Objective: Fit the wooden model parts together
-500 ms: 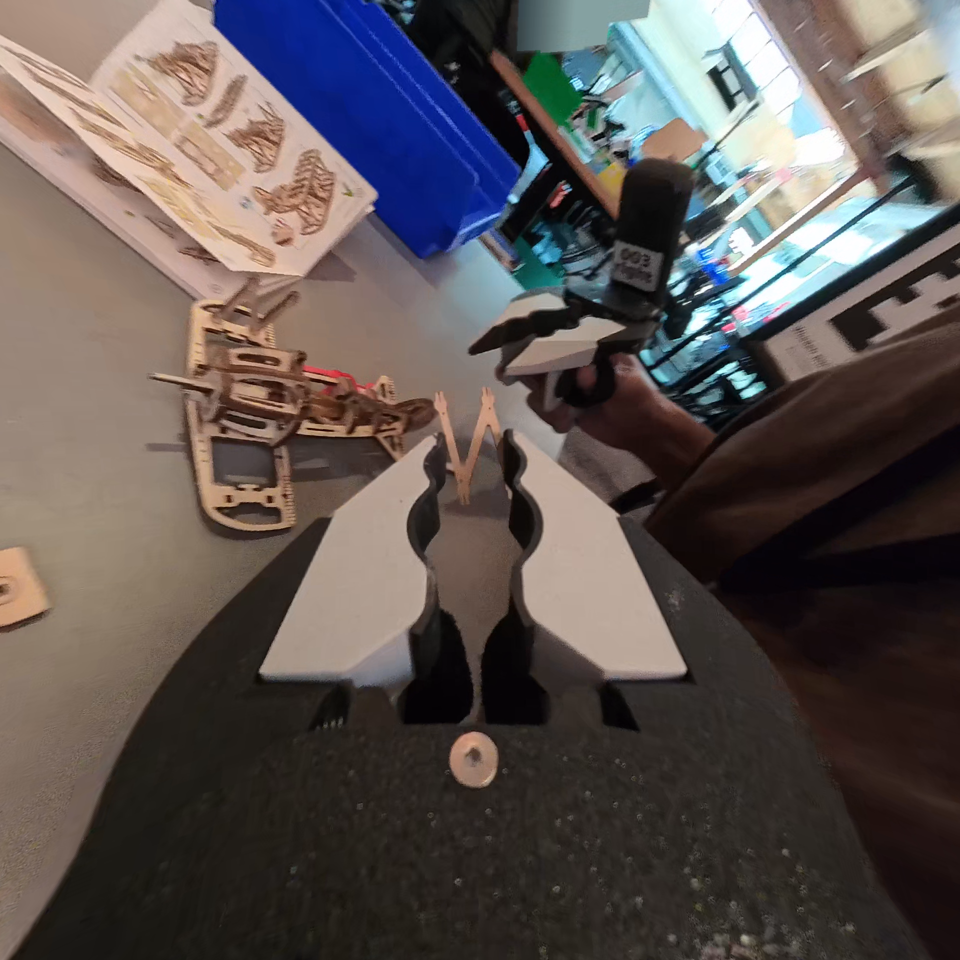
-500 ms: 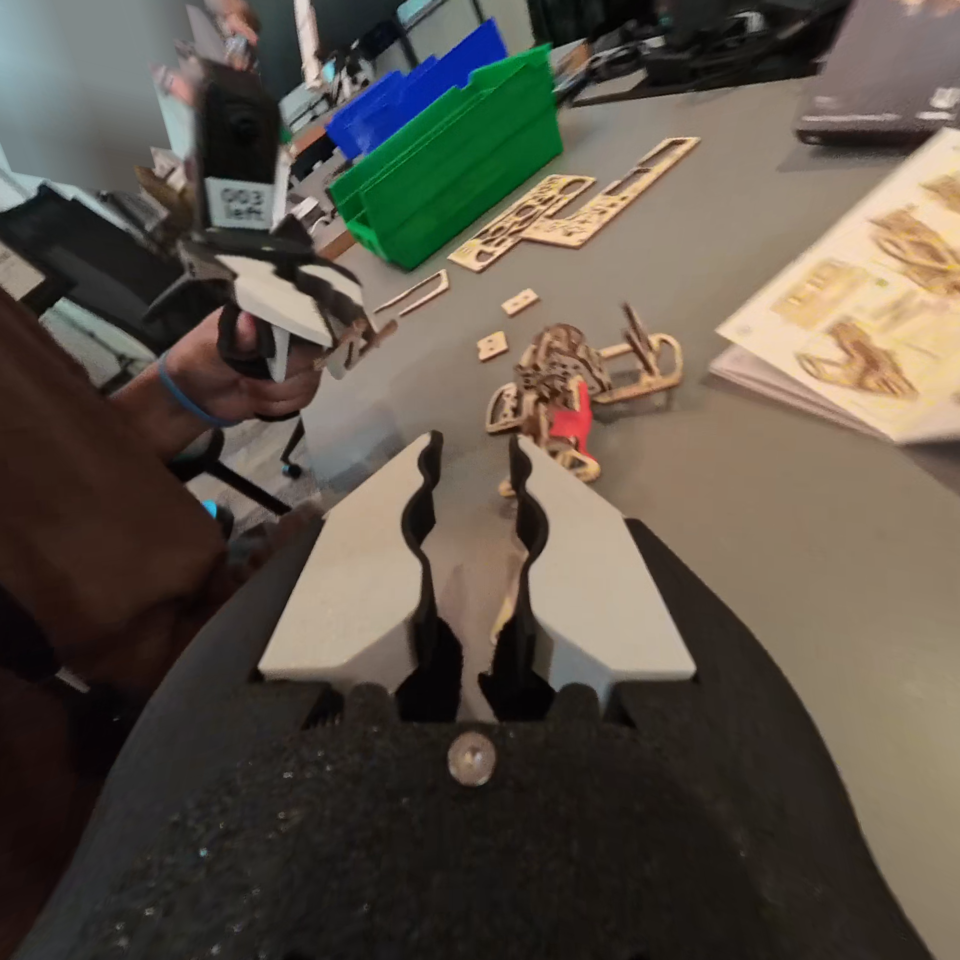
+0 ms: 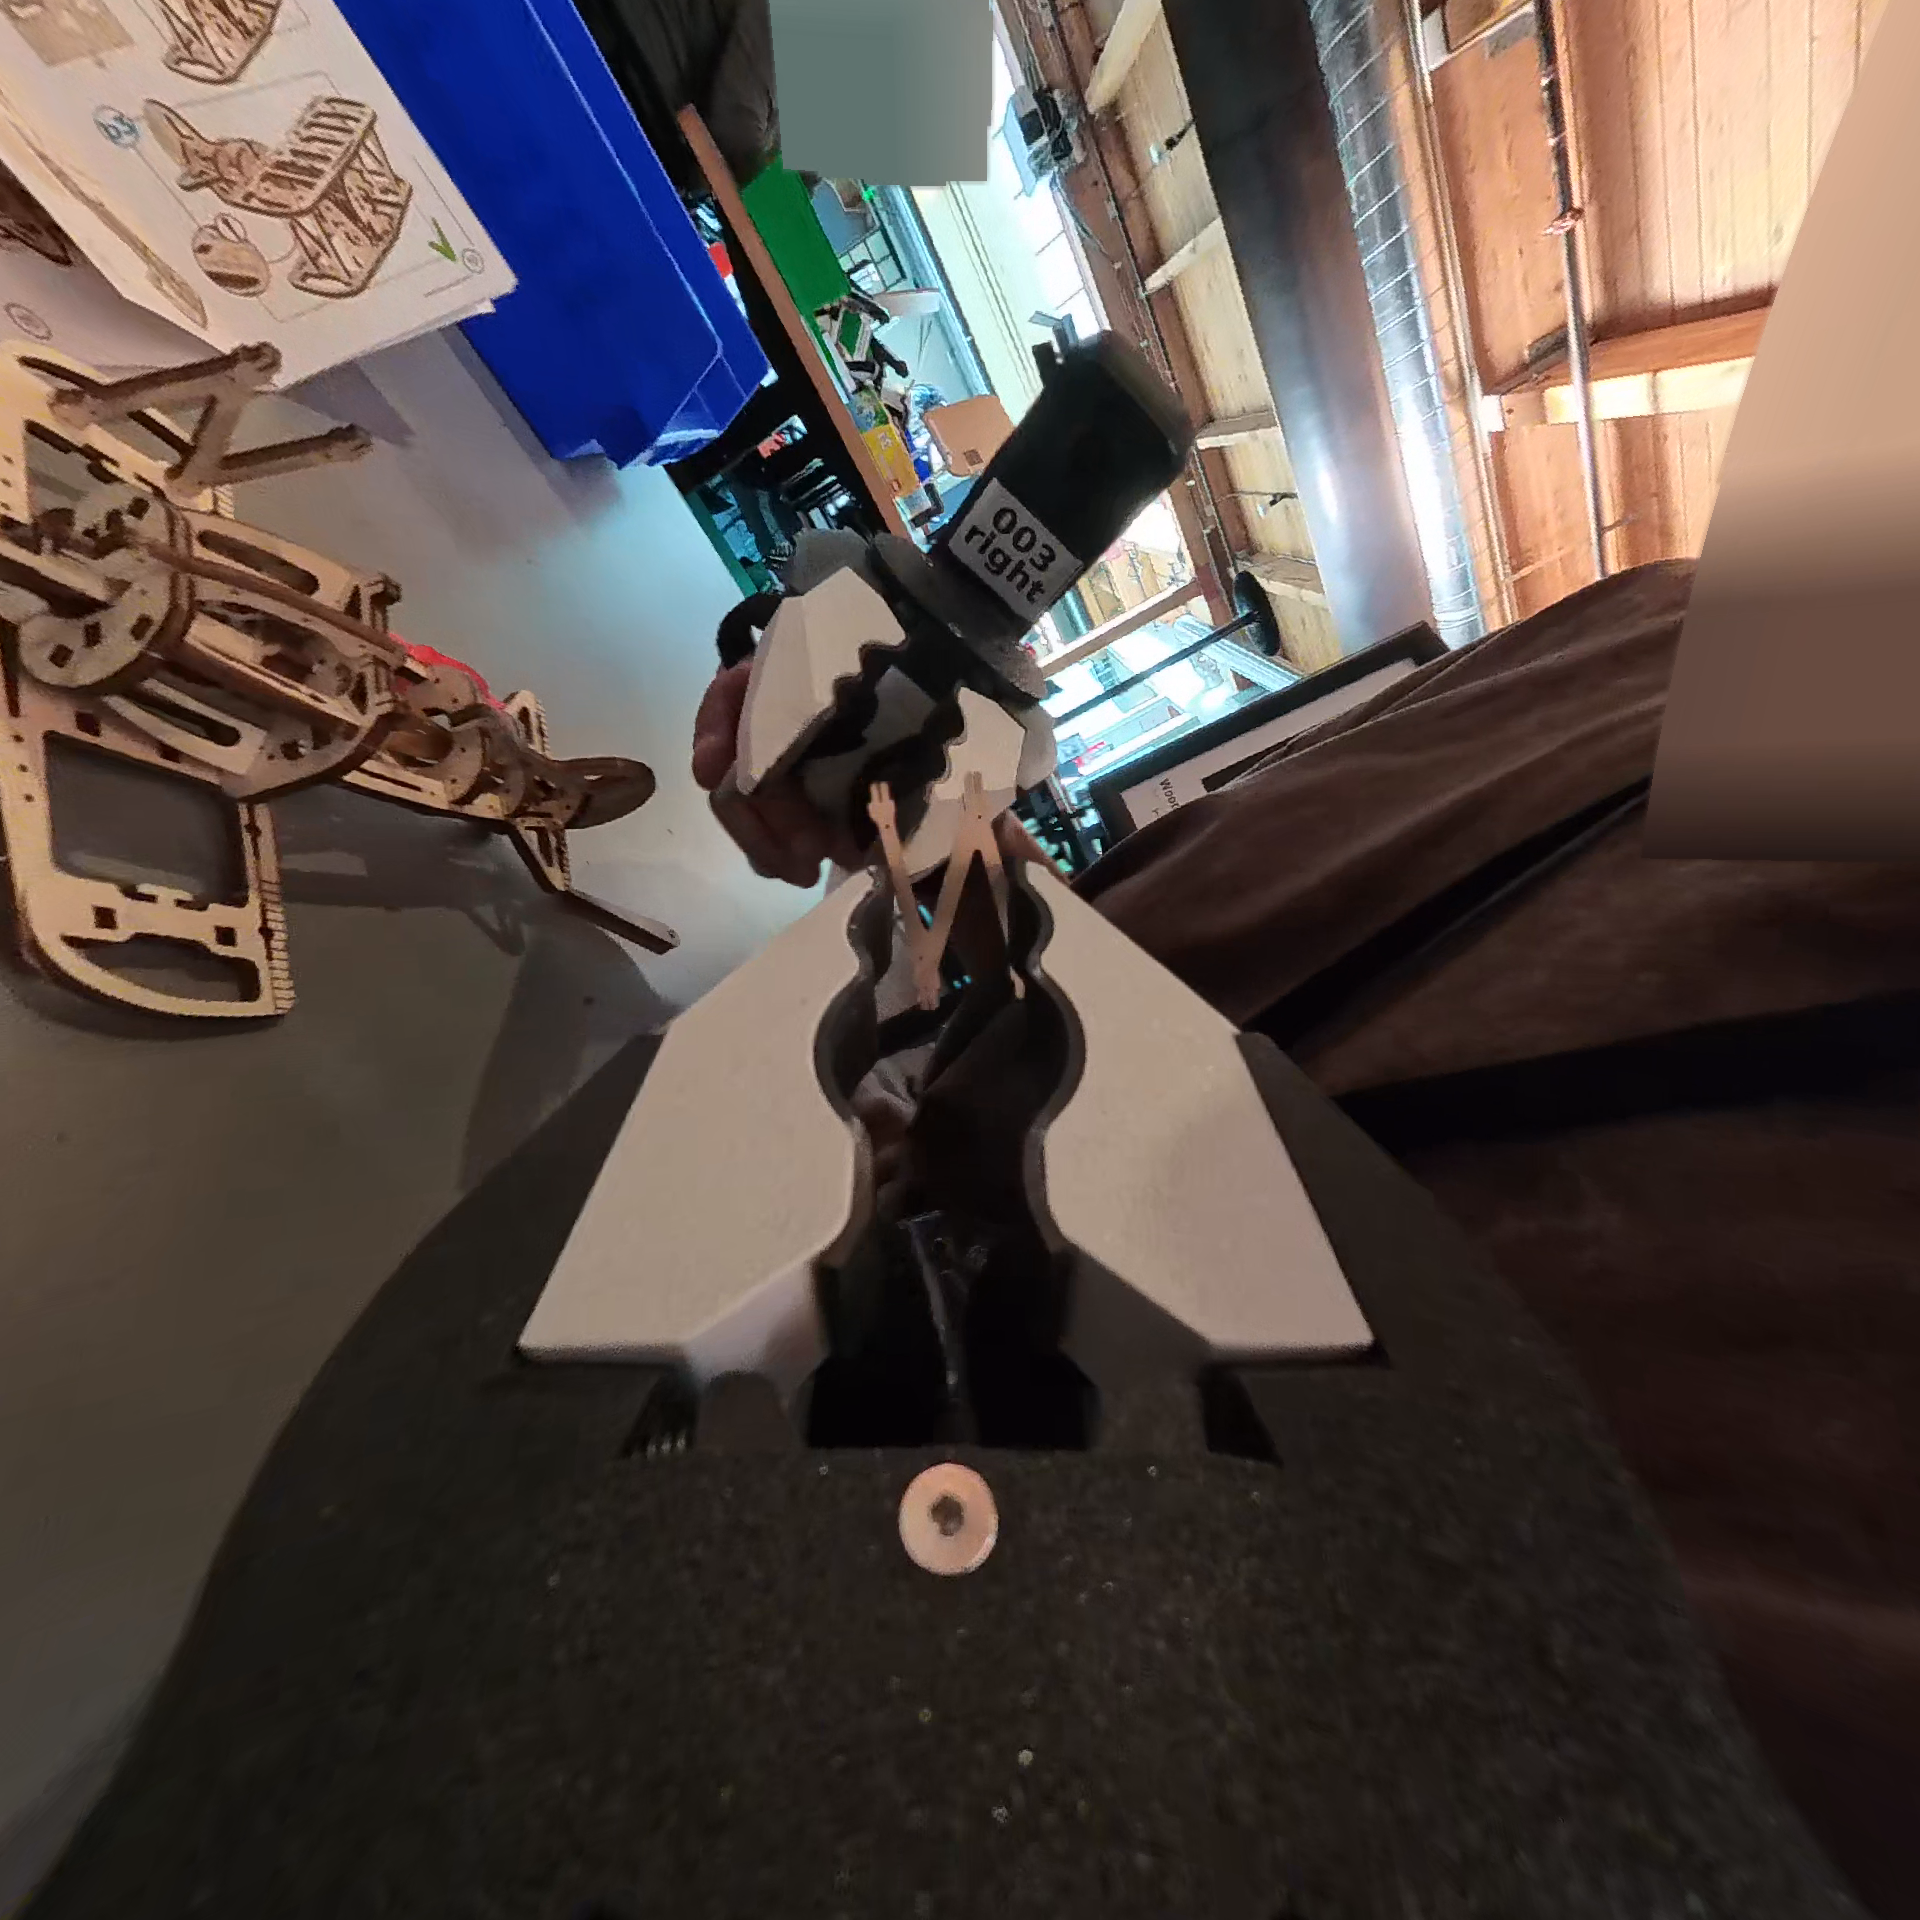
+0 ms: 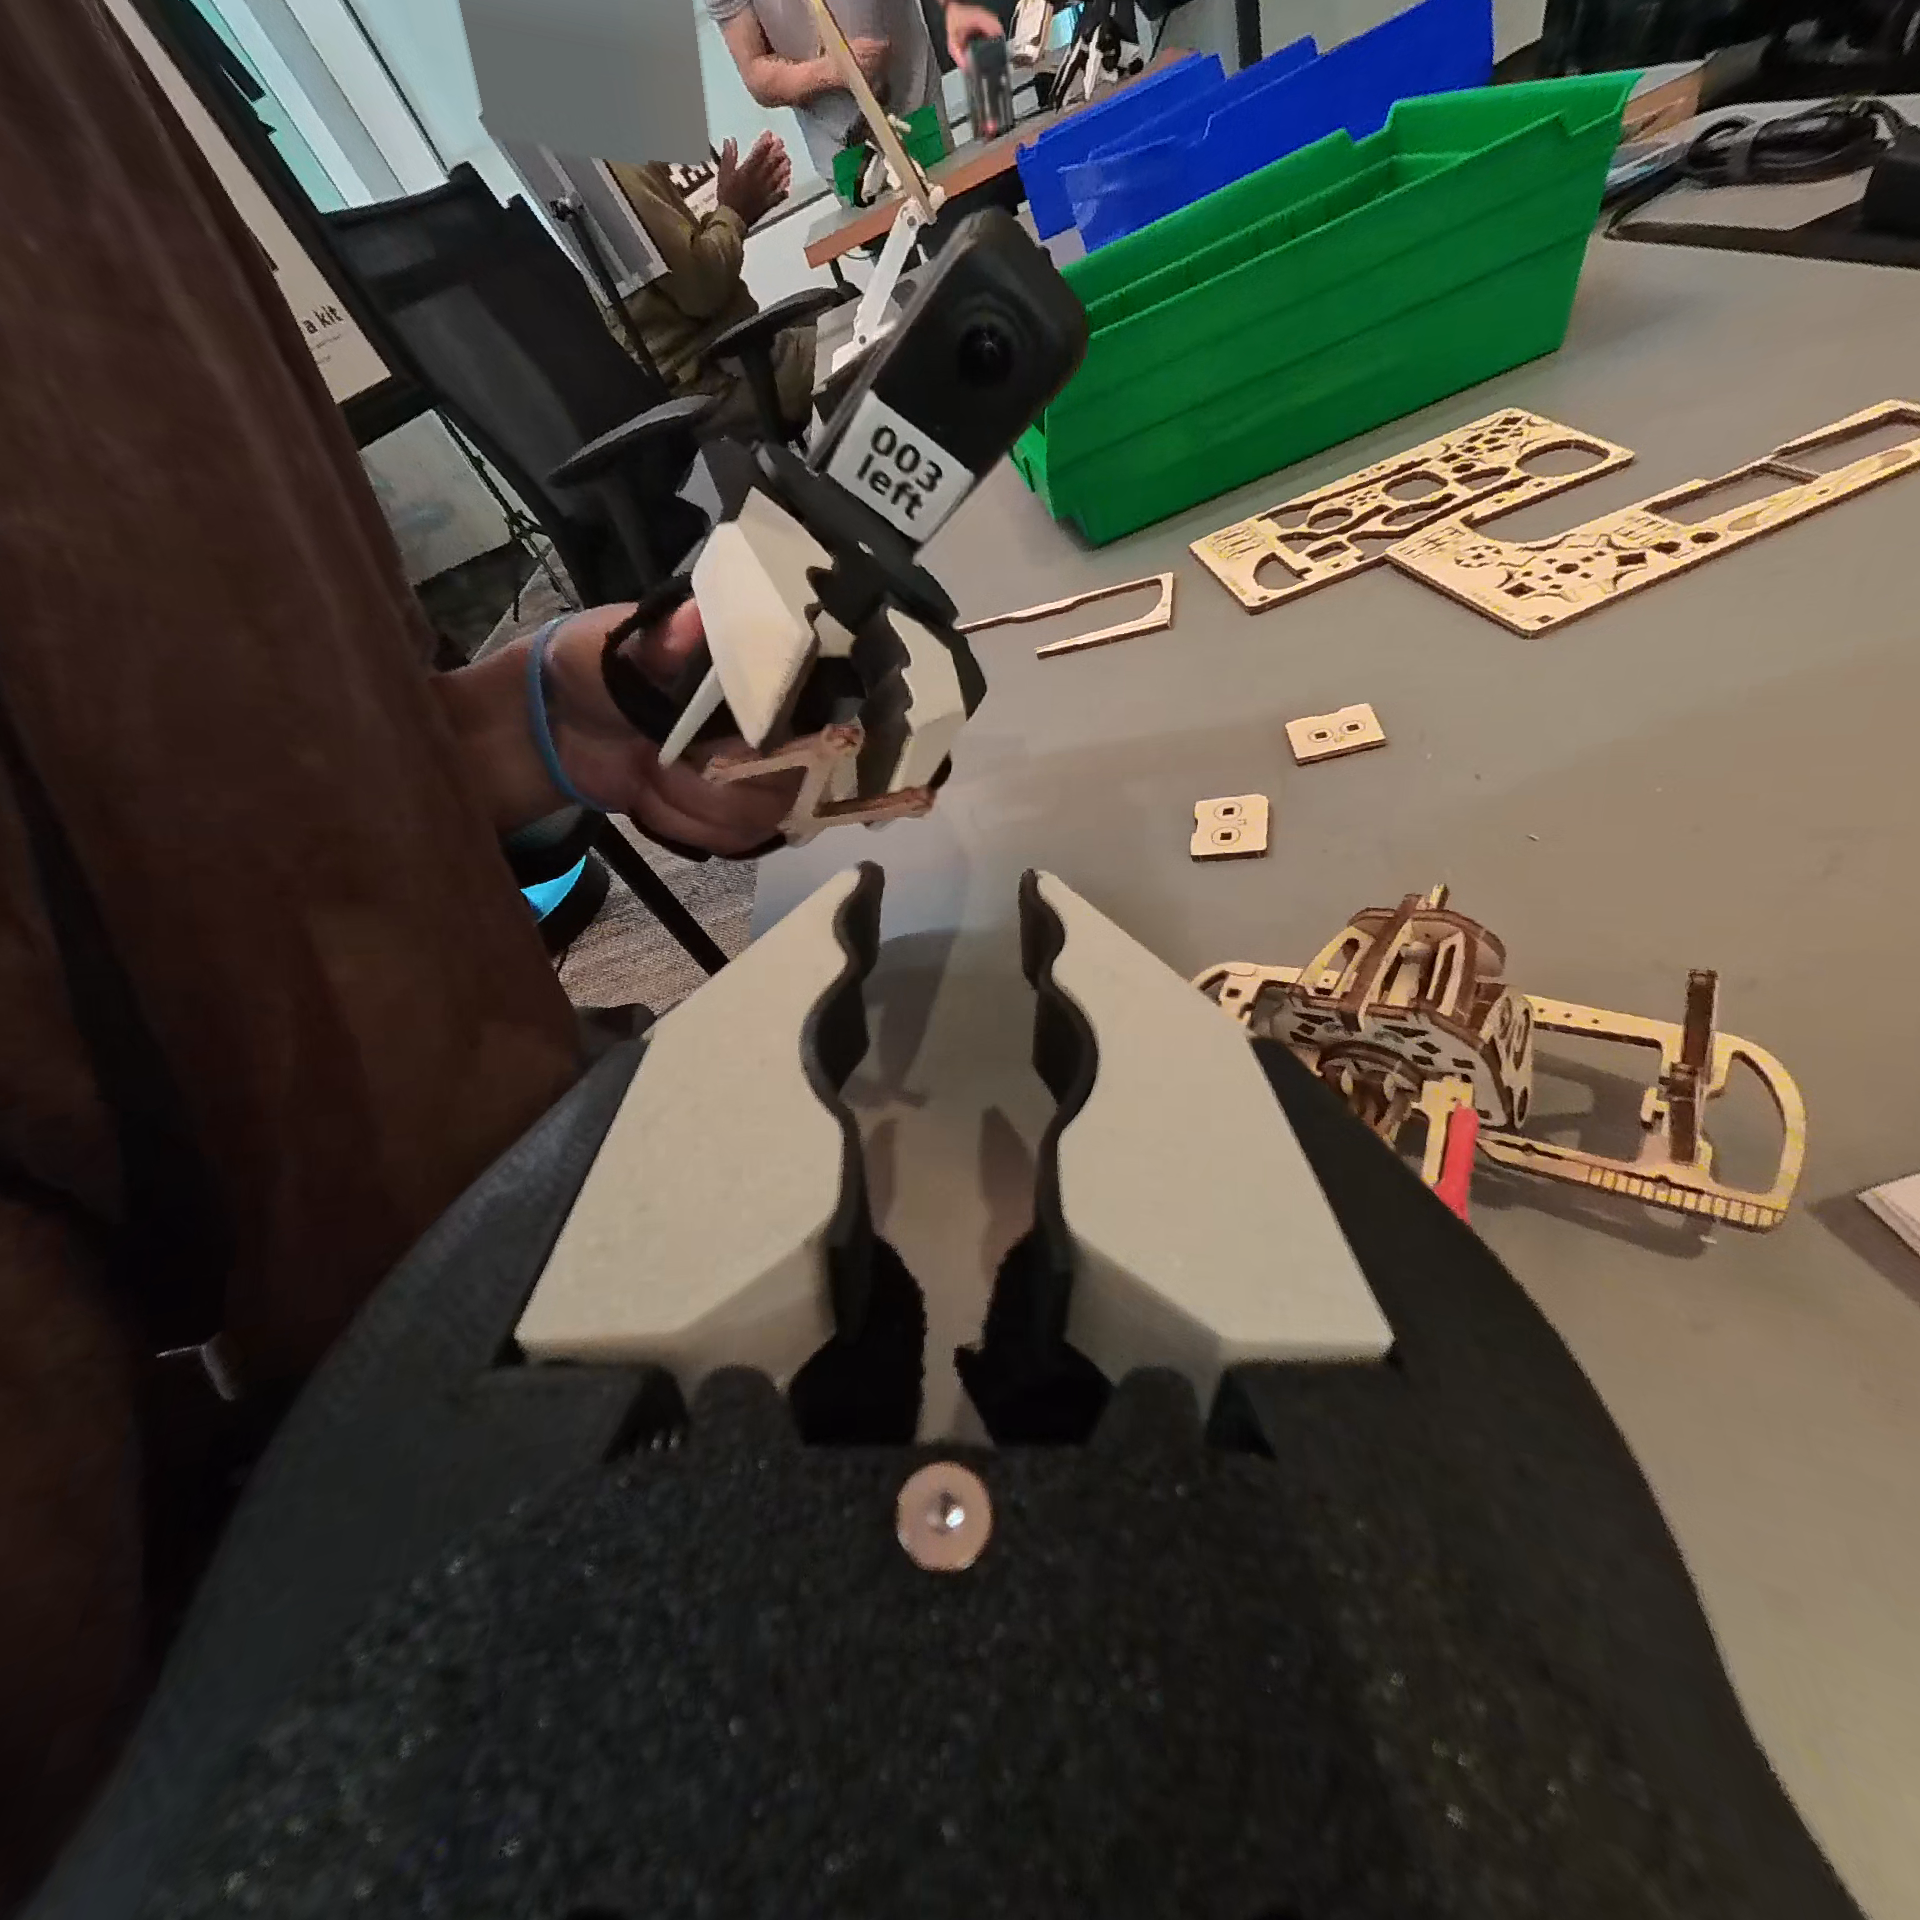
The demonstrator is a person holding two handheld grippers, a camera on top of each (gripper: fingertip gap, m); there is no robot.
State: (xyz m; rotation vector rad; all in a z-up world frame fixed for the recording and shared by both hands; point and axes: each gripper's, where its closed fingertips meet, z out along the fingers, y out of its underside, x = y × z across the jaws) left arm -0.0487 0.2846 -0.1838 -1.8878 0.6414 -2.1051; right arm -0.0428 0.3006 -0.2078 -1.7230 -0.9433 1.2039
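- The left hand-held gripper (image 4: 847, 727) is raised above the table (image 4: 1662, 727), clenched on a thin, pale plywood part (image 4: 821, 779) with slender arms that stick out past the fingertips.
- The right hand-held gripper (image 4: 951, 904) stands released, its fingers apart with nothing between them, just beside the held part.
- A half-built wooden model (image 4: 1392, 1029), laser-cut with gears and a red piece, lies on the table near the right one.
- Farther off lie cut-out sheets (image 4: 1455, 520) and a green bin (image 4: 1330, 301).

Workshop interior, daylit.
Grey table (image 4: 1714, 790); black office chair (image 4: 623, 436); timber ceiling (image 3: 1621, 208); metal duct (image 3: 1392, 312).
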